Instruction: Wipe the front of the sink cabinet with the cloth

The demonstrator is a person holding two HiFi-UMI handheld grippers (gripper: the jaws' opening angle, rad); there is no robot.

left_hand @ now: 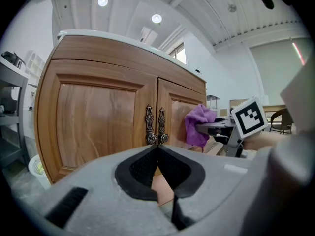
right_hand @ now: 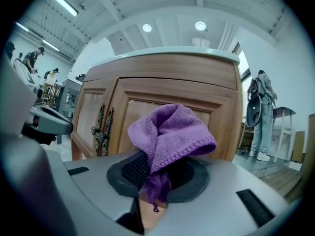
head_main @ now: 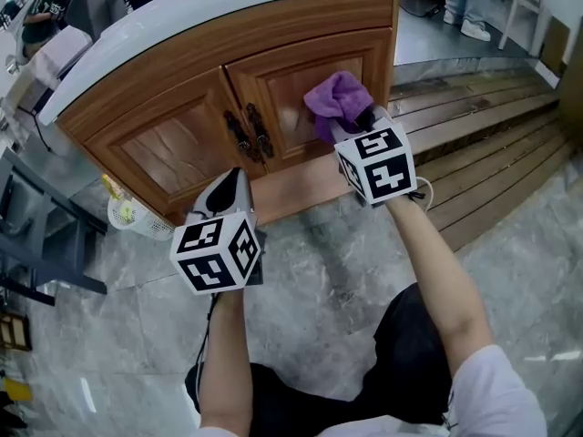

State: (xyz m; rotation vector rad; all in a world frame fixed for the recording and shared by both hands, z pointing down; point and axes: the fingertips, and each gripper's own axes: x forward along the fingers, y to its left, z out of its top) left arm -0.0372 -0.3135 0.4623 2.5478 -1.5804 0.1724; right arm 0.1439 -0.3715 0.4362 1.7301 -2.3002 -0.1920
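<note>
The wooden sink cabinet (head_main: 182, 144) has two panelled doors with ornate dark handles (head_main: 249, 135) at the centre seam and a white top (head_main: 228, 16). A purple cloth (head_main: 339, 101) is bunched in my right gripper (head_main: 351, 124), whose jaws are shut on it, right at the right door's panel (right_hand: 142, 113). The cloth (right_hand: 170, 134) fills the right gripper view. My left gripper (head_main: 232, 185) hangs low before the left door, jaws shut and empty, a short way off the wood. In the left gripper view the handles (left_hand: 156, 125) and cloth (left_hand: 199, 124) show ahead.
A white mesh bin (head_main: 132, 215) stands on the floor at the cabinet's left corner. A wooden slatted platform (head_main: 483, 144) runs along the right. A dark chair (head_main: 36, 235) sits at the far left. People stand in the background (right_hand: 261, 117).
</note>
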